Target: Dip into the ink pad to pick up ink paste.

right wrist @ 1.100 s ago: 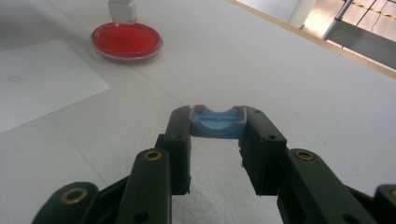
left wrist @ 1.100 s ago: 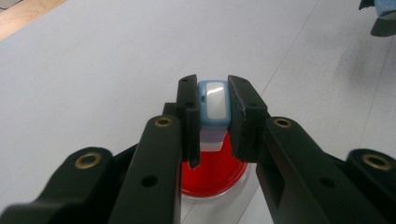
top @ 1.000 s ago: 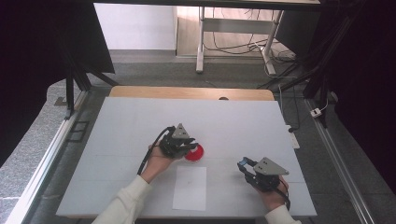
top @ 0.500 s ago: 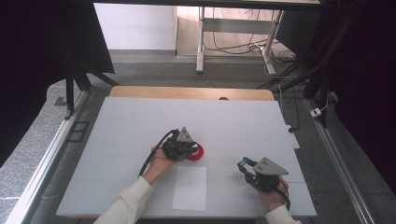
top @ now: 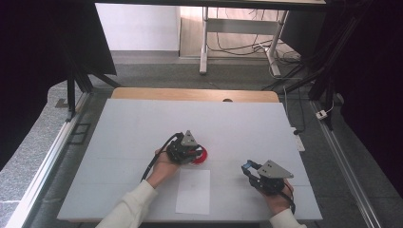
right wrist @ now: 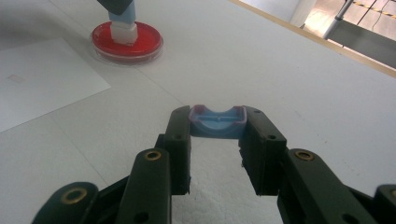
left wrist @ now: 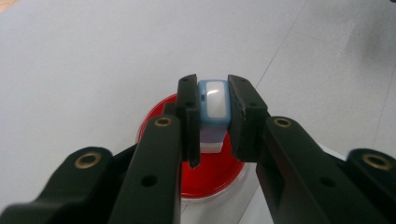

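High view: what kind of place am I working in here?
Likely a lab or recording workspace: a white table framed by dark metal rails, loose cables on the floor behind, a red ink pad.

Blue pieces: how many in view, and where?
2. One blue stamp body clamped upright in the left tongs, its white end on the red pad. One blue cap clamped in the right tongs, off the table.

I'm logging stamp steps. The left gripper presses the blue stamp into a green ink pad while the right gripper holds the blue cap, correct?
Not quite: the ink pad is red, not green, as the left gripper view shows. The left gripper does hold the blue stamp on it, and the right gripper holds the blue cap.
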The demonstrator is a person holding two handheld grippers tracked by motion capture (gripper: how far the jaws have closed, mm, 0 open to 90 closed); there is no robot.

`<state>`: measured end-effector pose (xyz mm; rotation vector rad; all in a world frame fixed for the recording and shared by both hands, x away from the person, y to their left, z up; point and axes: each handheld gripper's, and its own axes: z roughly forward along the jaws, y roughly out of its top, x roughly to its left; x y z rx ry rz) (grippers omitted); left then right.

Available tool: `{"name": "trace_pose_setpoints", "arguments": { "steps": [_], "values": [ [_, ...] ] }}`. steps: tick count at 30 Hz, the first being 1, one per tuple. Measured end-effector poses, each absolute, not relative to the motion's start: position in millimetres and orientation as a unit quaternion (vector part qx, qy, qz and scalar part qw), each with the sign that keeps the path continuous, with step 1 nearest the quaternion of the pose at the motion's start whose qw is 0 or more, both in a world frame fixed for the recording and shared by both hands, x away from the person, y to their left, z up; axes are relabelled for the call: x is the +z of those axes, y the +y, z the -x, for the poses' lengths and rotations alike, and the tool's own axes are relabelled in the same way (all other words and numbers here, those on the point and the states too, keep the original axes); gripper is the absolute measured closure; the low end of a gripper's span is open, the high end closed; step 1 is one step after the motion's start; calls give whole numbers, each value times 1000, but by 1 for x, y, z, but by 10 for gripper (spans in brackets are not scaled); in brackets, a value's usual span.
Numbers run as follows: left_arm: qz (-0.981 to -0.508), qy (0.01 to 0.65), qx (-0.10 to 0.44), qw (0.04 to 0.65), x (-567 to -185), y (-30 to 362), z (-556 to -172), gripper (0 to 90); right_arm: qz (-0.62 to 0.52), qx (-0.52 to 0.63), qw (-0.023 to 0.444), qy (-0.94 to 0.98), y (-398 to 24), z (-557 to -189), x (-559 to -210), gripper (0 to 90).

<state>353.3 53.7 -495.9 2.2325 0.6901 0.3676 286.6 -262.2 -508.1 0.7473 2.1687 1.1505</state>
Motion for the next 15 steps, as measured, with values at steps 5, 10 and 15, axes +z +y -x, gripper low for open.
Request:
{"name": "trace_pose_setpoints", "arguments": {
  "steps": [5, 10, 15],
  "values": [
    [-873, 273, 142, 377, -498, 53, -354, 757, -279, 432, 283, 810, -262, -286, -508, 647],
    [-871, 278, 135, 383, -500, 54, -356, 758, -279, 433, 282, 809, -262, -286, -508, 647],
    [-871, 276, 144, 381, -501, 52, -354, 758, -280, 431, 283, 810, -262, -286, -508, 647]
  ]
}}
